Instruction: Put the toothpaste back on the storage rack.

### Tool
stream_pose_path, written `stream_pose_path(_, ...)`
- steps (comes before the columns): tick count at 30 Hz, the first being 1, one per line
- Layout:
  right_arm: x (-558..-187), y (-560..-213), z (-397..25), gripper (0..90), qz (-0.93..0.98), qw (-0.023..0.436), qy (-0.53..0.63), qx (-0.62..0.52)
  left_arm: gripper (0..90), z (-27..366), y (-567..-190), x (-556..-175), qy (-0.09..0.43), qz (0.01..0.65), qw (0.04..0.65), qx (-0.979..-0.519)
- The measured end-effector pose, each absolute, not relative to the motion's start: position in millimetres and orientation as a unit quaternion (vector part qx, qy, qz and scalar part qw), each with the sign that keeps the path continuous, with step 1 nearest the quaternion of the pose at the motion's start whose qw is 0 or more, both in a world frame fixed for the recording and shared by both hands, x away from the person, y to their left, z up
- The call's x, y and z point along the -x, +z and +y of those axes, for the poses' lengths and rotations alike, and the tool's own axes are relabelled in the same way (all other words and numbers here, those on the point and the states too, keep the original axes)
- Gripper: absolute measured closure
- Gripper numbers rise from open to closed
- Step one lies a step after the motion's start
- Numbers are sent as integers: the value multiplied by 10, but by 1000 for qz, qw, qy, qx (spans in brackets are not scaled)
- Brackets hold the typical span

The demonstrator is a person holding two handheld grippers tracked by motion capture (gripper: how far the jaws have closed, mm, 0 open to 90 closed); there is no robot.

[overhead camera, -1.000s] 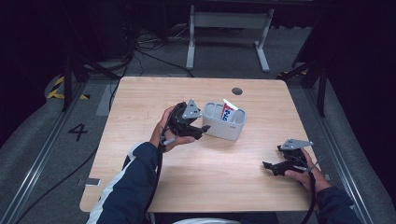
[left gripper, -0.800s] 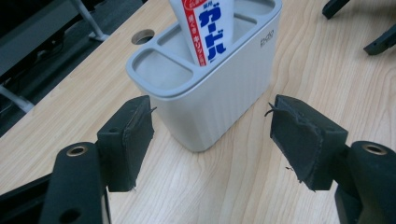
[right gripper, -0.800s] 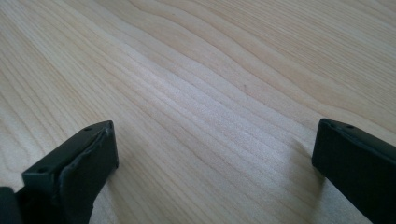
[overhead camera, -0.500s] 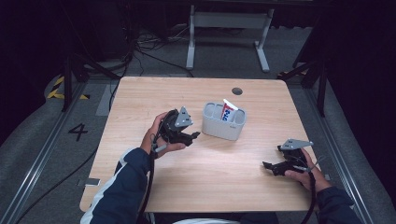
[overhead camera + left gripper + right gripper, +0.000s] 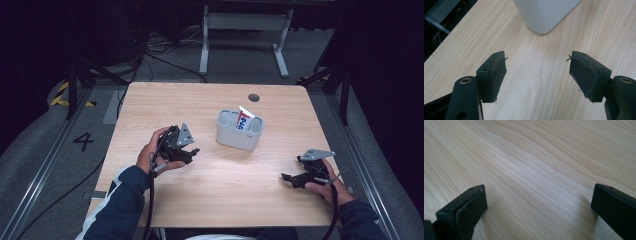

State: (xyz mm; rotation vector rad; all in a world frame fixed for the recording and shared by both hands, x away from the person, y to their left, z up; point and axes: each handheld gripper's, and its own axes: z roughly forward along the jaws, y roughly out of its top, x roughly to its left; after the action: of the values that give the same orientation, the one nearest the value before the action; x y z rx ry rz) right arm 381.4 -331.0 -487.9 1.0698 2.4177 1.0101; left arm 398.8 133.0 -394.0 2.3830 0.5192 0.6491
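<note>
Pulling left gripper back toward 7 o'clock from grey holder, jaws released, toothpaste tube inside; placement apparently finished. Resting right gripper, jaws spread, empty.

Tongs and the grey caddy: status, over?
Left tongs open, empty, short of the grey caddy. Right tongs open, empty, low over bare table. Toothpaste tube upright in caddy. Nothing between left tongs and caddy.

A person's 2 forearms reach in from below. The left hand-held gripper is held raised, jaws wide apart. The right hand-held gripper sits low, its jaws also spread wide.
</note>
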Motion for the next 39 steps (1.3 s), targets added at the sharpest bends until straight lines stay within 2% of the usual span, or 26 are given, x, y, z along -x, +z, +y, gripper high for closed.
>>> stream_pose_path(22,-3806,-4879,-3311,5,842,156,353,-376,283,1956,-4240,-3701,233,247,249,-907)
stream_pose_path(39,-3803,-4879,-3309,5,842,158,353,-377,277,2370,-4476,-3523,205,298,247,-899)
